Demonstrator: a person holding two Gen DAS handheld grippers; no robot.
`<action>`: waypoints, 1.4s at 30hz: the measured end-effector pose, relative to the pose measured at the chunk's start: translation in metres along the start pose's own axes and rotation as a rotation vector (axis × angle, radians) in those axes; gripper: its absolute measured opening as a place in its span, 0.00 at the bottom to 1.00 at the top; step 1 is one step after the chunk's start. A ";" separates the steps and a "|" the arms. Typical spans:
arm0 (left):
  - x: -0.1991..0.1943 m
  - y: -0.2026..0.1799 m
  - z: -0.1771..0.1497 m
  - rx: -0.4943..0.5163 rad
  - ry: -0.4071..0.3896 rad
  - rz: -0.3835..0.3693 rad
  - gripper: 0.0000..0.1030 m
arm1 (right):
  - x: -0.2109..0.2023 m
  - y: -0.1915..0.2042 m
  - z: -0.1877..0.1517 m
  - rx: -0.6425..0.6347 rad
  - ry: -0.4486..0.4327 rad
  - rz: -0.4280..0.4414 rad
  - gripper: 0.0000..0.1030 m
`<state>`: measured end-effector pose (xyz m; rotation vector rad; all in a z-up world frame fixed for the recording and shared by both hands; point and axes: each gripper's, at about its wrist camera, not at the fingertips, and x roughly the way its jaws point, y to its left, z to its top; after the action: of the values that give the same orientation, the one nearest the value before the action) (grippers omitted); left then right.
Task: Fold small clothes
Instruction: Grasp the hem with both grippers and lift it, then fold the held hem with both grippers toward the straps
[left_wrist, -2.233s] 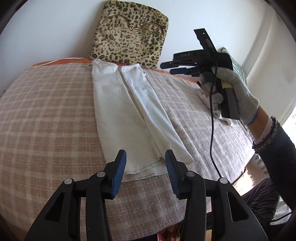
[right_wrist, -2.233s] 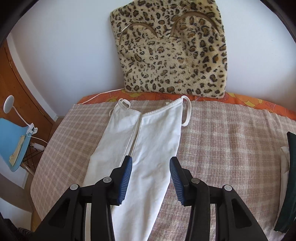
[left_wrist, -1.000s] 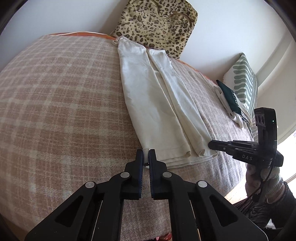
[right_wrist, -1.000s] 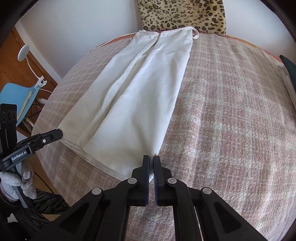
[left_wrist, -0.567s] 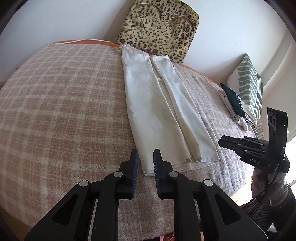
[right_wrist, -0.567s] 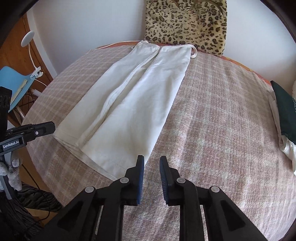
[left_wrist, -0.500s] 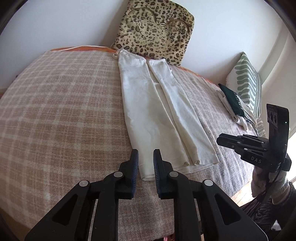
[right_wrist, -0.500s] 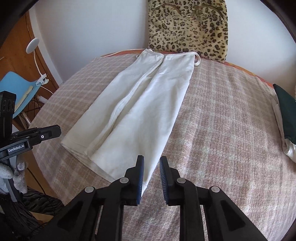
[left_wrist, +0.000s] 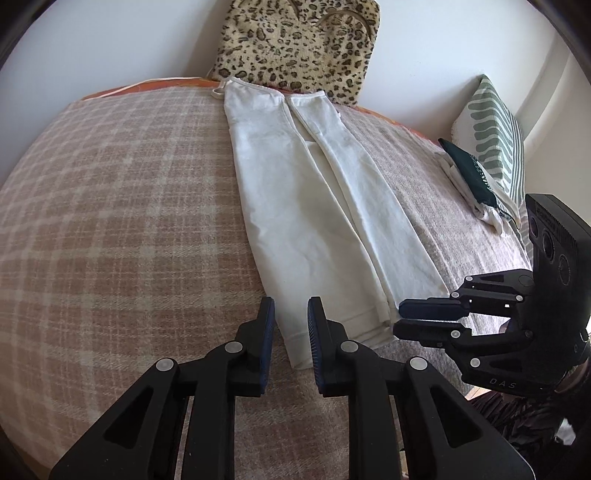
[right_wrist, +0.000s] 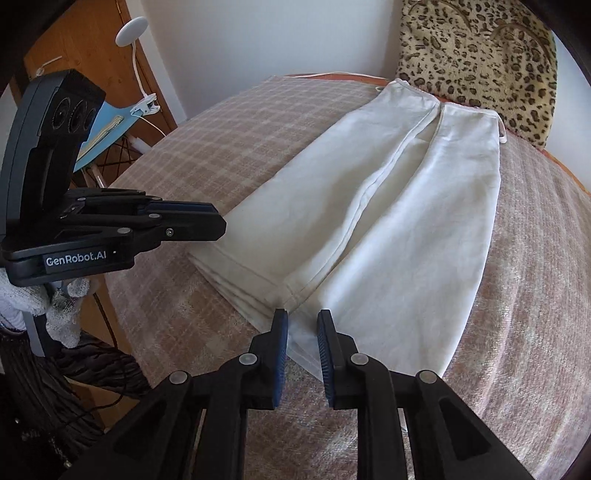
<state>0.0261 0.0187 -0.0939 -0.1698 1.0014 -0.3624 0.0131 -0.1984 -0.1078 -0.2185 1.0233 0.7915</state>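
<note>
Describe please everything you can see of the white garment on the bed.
The white garment looks like soft cream cotton, with thin strap loops at its far end near the leopard cushion. Both long sides are folded inward and nearly meet along the middle, making a long narrow strip. It lies flat on the checked blanket, its stitched hem toward the cameras, layers stacked there. The jaws of both grippers hover at the hem corners, apparently without pinching it.
</note>
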 end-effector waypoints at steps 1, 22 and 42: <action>-0.001 0.004 0.000 -0.025 0.006 0.001 0.42 | -0.005 -0.004 -0.003 0.022 -0.002 0.026 0.16; 0.011 0.026 -0.015 -0.207 0.081 -0.185 0.12 | -0.024 -0.095 -0.043 0.504 -0.079 0.221 0.30; -0.009 0.020 0.016 -0.268 -0.010 -0.301 0.04 | -0.046 -0.127 -0.036 0.654 -0.251 0.433 0.03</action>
<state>0.0397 0.0400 -0.0846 -0.5683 1.0134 -0.5001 0.0623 -0.3290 -0.1124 0.6669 1.0480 0.8011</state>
